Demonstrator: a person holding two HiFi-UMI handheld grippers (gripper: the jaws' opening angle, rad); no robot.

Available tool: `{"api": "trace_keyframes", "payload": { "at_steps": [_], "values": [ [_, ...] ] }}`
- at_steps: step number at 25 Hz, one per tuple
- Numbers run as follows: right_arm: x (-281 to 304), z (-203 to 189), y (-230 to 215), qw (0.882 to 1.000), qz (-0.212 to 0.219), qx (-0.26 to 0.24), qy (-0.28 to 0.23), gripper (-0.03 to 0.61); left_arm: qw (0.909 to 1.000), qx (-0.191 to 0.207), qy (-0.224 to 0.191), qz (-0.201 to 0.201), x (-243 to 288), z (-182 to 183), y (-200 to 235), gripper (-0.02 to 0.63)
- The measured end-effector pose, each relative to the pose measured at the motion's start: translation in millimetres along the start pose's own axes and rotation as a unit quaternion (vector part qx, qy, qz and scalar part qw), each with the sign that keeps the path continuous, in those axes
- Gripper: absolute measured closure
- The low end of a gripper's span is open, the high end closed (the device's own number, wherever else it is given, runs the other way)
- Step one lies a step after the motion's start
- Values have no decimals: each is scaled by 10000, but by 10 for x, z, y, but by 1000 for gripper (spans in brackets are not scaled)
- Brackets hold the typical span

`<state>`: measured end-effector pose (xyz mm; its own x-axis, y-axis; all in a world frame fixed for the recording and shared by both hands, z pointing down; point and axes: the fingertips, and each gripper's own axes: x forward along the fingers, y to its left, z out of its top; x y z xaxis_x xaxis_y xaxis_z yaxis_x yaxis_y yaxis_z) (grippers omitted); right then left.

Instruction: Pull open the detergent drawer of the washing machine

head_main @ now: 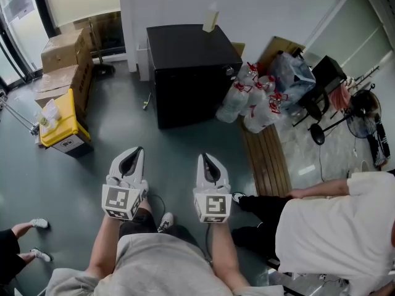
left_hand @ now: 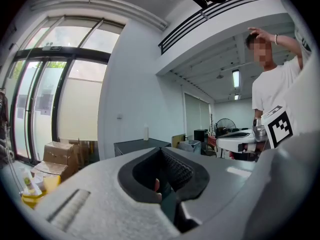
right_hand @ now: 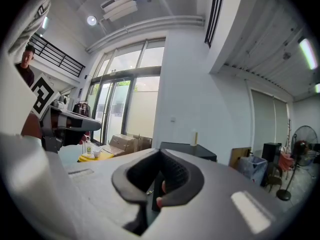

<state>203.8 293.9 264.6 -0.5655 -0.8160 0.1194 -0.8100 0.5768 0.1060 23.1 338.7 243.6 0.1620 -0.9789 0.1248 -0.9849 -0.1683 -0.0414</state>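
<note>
A black box-shaped machine (head_main: 191, 66) stands against the white wall, well ahead of me, with a small white bottle (head_main: 211, 18) on its top. No drawer shows on it from here. The same machine appears far off in the left gripper view (left_hand: 137, 145) and in the right gripper view (right_hand: 187, 149). My left gripper (head_main: 138, 149) and right gripper (head_main: 202, 156) hover side by side over the grey floor, both pointing at the machine and both well short of it. Each has its jaws shut with nothing between them (left_hand: 161, 149) (right_hand: 161, 151).
Cardboard boxes (head_main: 65, 60) and a yellow crate (head_main: 58, 122) sit at the left. Bagged water bottles (head_main: 250, 100), a wooden board (head_main: 266, 159) and a floor fan (head_main: 364, 119) crowd the right. A person in a white shirt (head_main: 333, 227) sits close at my right; another person's feet (head_main: 28, 239) show at the left.
</note>
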Motion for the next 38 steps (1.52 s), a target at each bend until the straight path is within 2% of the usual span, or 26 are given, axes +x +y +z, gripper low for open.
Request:
{"api": "trace_keyframes", "payload": {
  "at_steps": [6,11,24,38],
  "values": [
    [369,21,16,9999,96,-45,13,574,10000,-16,-13,61,250,-7,269,603],
    [903,47,14,9999,55,-100,12,574,10000,-43,-38,-4,675,-41,660,603],
    [2630,185,-99,9988,-393,91,270,572,9979,-31,71,-647,2218,109,1806,603],
    [3933,-79,-464,9958,-698,360,480,572,9919,-121,331,-1223,3546,-201,2287,603]
  ]
}}
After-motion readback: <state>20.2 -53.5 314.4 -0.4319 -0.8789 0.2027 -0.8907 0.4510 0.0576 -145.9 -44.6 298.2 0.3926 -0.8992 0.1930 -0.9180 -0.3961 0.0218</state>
